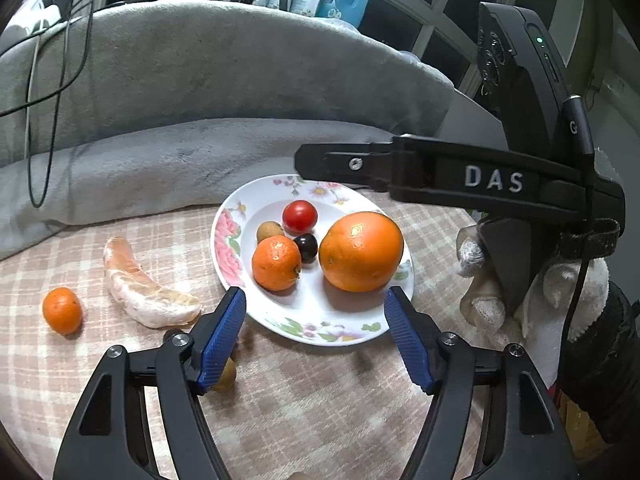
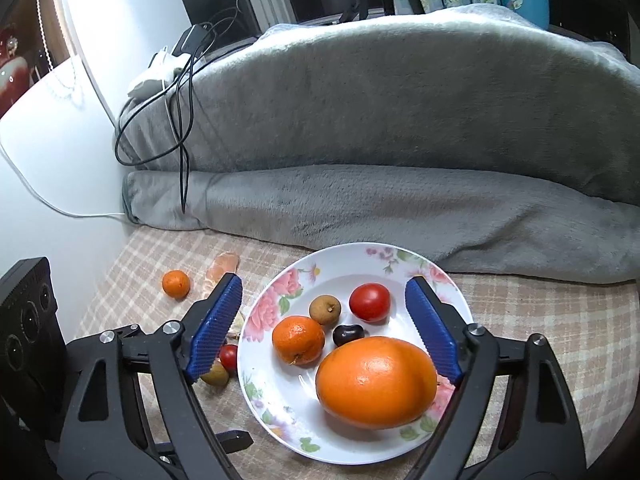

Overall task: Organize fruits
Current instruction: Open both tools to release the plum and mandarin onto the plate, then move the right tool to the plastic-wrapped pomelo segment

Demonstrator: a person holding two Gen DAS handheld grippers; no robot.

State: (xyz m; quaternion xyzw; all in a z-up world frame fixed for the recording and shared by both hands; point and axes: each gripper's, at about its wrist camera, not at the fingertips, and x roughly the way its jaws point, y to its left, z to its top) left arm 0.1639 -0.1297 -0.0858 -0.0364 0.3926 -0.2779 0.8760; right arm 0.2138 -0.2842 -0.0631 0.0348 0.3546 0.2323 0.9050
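A white flowered plate (image 1: 230,240) (image 2: 360,258) holds a big orange (image 1: 361,251) (image 2: 376,382), a small mandarin (image 1: 276,263) (image 2: 298,339), a red tomato (image 1: 299,216) (image 2: 369,302), a brown longan (image 1: 269,231) (image 2: 325,309) and a dark cherry (image 1: 306,247) (image 2: 348,334). On the cloth left of the plate lie a second mandarin (image 1: 62,310) (image 2: 175,283), a peeled pomelo segment (image 1: 144,292) (image 2: 224,266), a longan (image 1: 226,376) (image 2: 216,374) and a small tomato (image 2: 229,357). My left gripper (image 1: 315,332) is open and empty above the plate's near rim. My right gripper (image 2: 324,328) is open and empty over the plate.
A folded grey blanket (image 1: 180,92) (image 2: 380,140) lies behind the plate on the checked cloth (image 1: 320,400). Black cables (image 1: 44,92) (image 2: 182,120) hang over its left end. The right gripper's body and gloved hand (image 1: 520,184) stand right of the plate.
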